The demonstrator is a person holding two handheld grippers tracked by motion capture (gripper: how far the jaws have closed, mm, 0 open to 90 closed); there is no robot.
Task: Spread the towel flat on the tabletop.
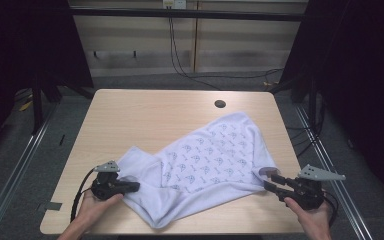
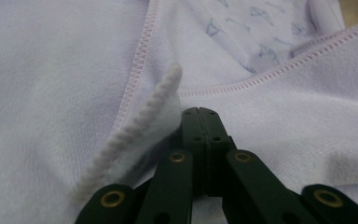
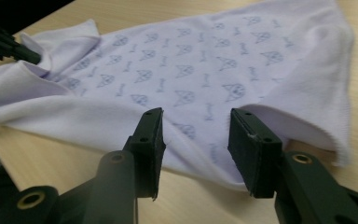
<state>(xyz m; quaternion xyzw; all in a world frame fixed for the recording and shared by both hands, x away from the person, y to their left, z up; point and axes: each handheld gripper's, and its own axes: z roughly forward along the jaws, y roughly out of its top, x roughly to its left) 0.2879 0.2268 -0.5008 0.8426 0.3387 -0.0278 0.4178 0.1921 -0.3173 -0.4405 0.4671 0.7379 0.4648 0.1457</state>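
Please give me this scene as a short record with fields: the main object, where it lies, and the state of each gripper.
main object: pale lilac towel with a small blue print, crumpled and partly folded over
surface: light wooden table with a round cable hole near the far edge
left gripper: fingers shut, with towel fabric bunched around their tips at the stitched hem
right gripper: fingers open, apart from the towel's near edge, nothing held
hands: one hand holds each gripper at the table's near edge

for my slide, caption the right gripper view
Open right gripper poised at the edge of a lavender printed towel on a wooden table.
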